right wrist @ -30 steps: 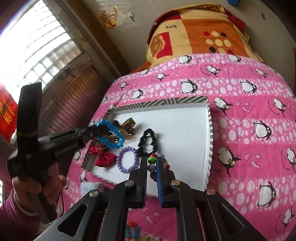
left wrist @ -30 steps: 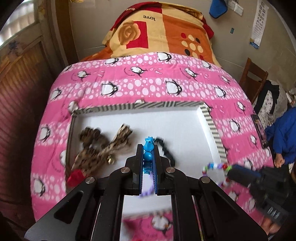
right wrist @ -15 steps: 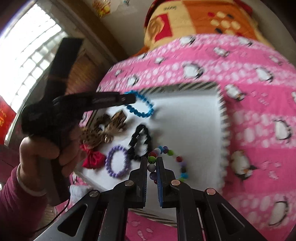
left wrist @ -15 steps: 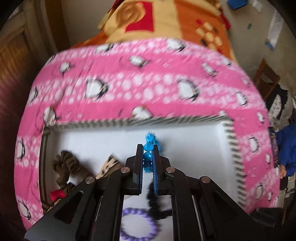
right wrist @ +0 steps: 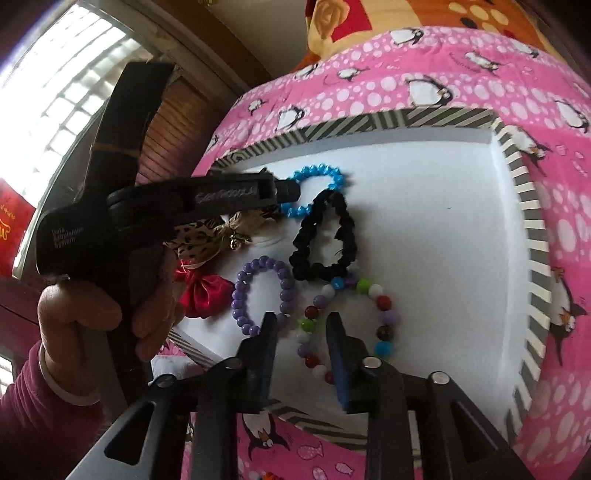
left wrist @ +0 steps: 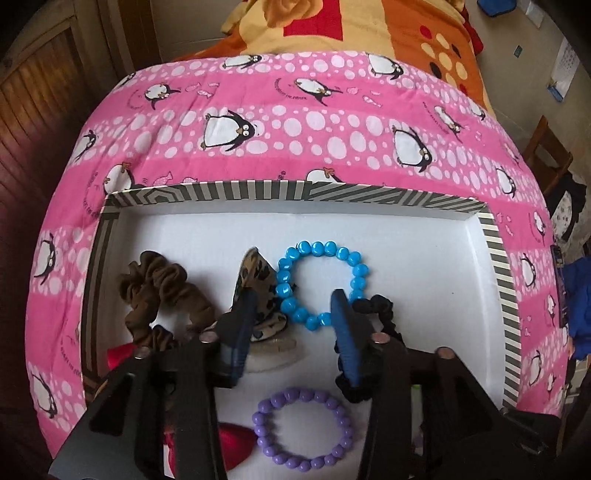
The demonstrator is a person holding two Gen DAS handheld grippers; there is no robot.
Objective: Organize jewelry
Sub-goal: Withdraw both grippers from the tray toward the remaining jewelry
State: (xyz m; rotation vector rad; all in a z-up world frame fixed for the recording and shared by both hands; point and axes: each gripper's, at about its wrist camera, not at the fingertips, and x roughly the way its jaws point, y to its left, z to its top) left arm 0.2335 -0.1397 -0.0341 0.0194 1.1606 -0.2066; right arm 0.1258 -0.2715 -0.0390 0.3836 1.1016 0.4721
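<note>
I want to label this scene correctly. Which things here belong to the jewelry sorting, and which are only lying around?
Belong to the job: blue bracelet, purple bracelet, multicolour bracelet, black scrunchie, brown scrunchie, red bow, striped tray.

Only lying around: penguin blanket, orange quilt, wooden chair.

The right half of the tray (right wrist: 443,240) lies bare; the left holds the black scrunchie (right wrist: 325,236) and purple bracelet (right wrist: 262,295).

Glossy blue plastic bead bracelet (left wrist: 320,283), matt brown cloth scrunchie (left wrist: 162,295), smooth white cardboard tray (left wrist: 495,254), soft pink cotton bedspread (left wrist: 295,147).
</note>
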